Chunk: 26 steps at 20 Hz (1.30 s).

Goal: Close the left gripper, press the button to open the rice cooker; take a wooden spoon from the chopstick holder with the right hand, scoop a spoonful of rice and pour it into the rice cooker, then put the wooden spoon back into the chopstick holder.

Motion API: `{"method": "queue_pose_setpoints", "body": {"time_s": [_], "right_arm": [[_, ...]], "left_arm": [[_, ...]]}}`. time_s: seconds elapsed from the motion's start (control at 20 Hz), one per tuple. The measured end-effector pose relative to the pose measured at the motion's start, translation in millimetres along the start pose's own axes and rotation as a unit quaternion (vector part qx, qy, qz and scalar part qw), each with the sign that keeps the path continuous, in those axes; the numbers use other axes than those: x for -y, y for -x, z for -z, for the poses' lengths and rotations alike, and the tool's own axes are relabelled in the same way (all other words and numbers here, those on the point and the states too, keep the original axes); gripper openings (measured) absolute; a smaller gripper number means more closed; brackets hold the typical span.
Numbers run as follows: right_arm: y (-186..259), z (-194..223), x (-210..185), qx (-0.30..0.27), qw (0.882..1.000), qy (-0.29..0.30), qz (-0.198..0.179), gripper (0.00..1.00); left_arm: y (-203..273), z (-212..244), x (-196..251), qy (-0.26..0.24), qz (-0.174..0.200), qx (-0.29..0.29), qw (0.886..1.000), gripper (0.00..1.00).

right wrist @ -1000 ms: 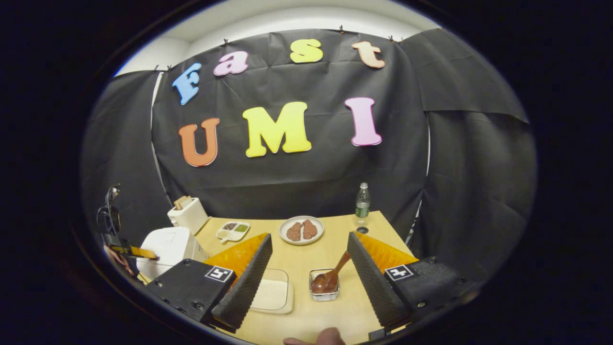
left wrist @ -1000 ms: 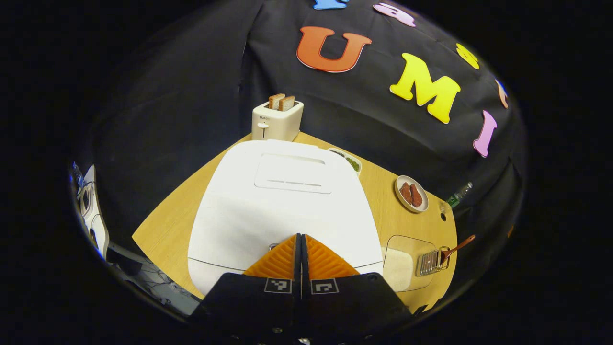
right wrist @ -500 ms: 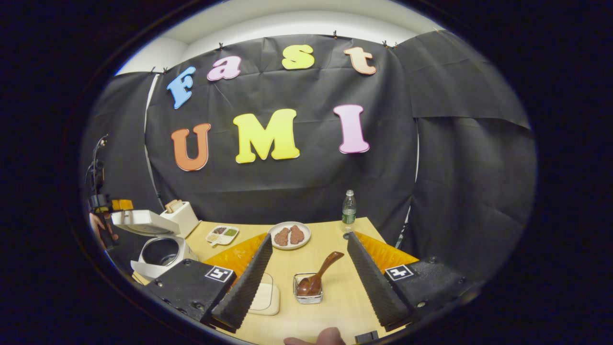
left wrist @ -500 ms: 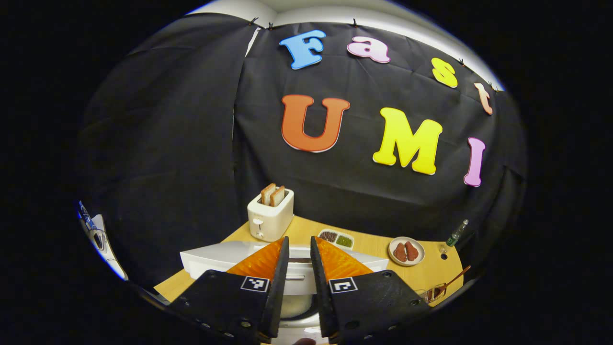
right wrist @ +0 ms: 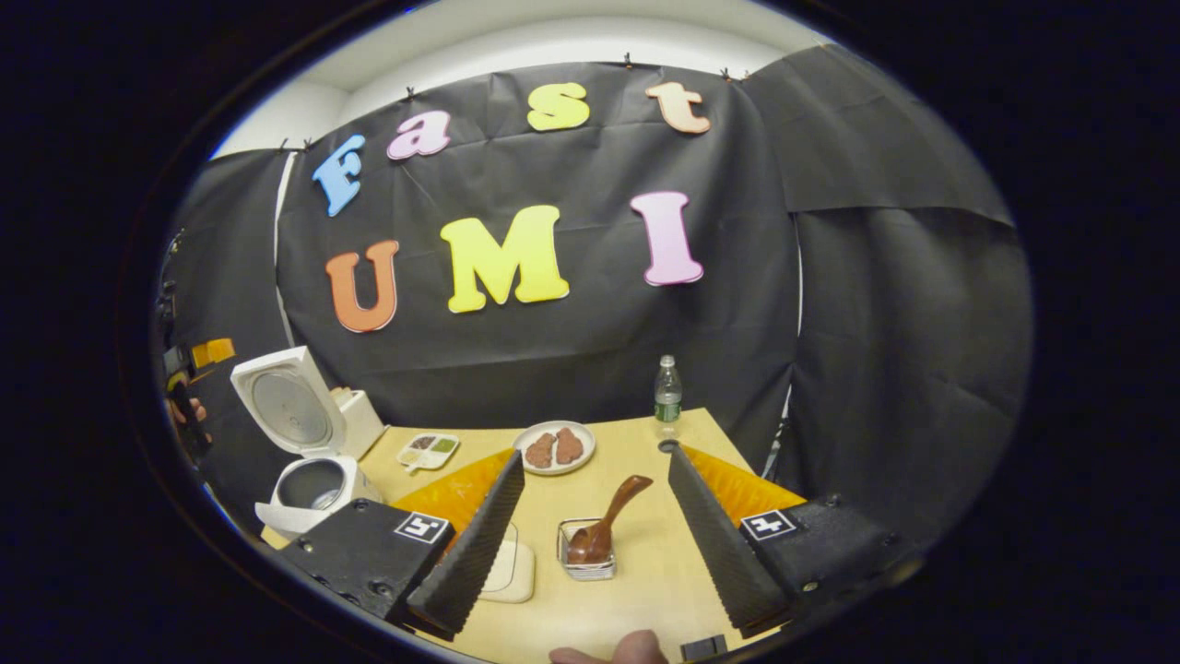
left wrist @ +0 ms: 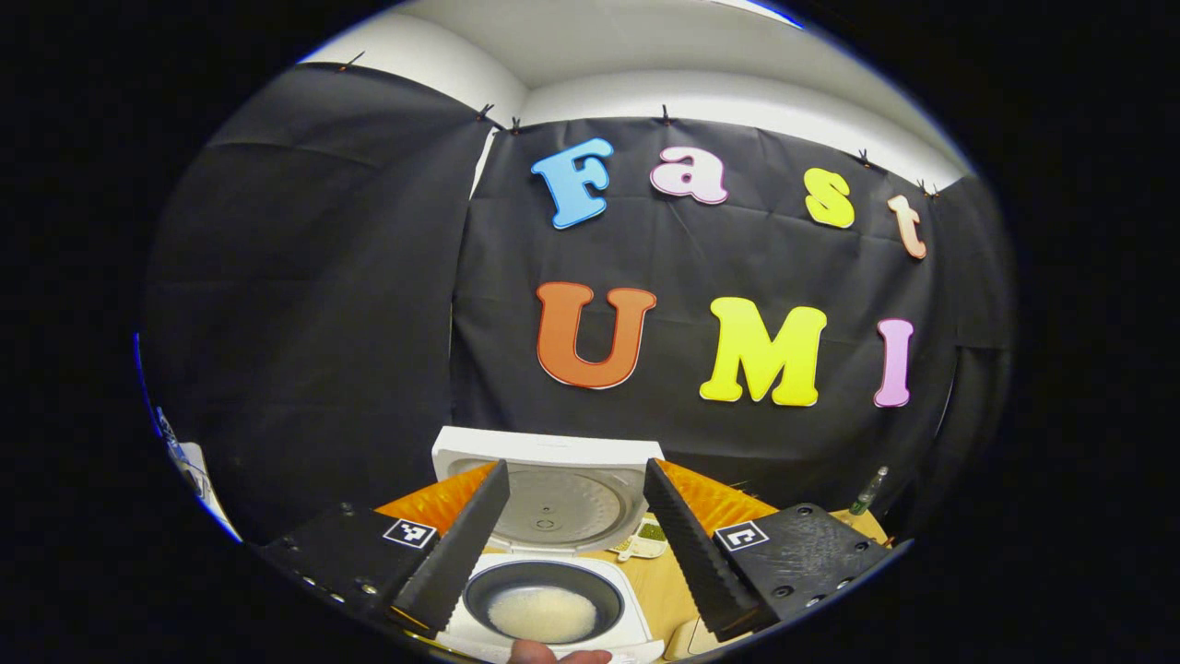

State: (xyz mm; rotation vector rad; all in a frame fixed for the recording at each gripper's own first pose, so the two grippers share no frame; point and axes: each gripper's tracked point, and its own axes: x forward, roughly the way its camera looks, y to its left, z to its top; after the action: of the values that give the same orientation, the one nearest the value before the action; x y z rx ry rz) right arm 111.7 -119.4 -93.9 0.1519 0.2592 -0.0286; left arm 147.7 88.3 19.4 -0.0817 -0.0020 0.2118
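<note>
Left gripper view: my left gripper (left wrist: pixel 573 539), clenched a second ago, now gapes over the rice cooker (left wrist: pixel 544 609), lid sprung up (button done). My right gripper (right wrist: pixel 595 521) stands released, framing the wooden spoon (right wrist: pixel 604 526) in its chopstick holder (right wrist: pixel 586 561), near.

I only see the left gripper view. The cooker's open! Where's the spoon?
Observer: The spoon stands in the holder, handle leaning up to the right.
Child: Is a claw holding it?
Observer: No. The right claw is open, its fingers wide on either side of the spoon and not touching it.
Child: What's behind the holder?
Observer: A plate with two brown pieces of food.
</note>
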Motion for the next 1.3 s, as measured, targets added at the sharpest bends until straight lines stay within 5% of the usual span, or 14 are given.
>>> {"method": "queue_pose_setpoints", "body": {"time_s": [0.5,0.95,1.15,1.3], "right_arm": [[-52.8,62.0,27.7,-0.068,0.996,-0.052,-0.006,1.0],[-151.9,144.1,37.1,-0.172,0.978,-0.106,-0.05,0.92],[-190.3,162.9,31.5,-0.198,0.971,-0.117,-0.07,0.83],[-207.0,164.6,27.8,-0.205,0.968,-0.123,-0.08,0.58]], "left_arm": [[54.7,10.7,81.3,-0.022,0.068,-0.015,0.997,0.94],[25.0,28.9,126.4,-0.019,0.044,-0.047,0.998,0.94],[17.6,43.1,134.1,-0.023,0.017,-0.072,0.997,0.94],[17.0,50.3,133.5,-0.029,0.001,-0.087,0.996,0.94]]}}
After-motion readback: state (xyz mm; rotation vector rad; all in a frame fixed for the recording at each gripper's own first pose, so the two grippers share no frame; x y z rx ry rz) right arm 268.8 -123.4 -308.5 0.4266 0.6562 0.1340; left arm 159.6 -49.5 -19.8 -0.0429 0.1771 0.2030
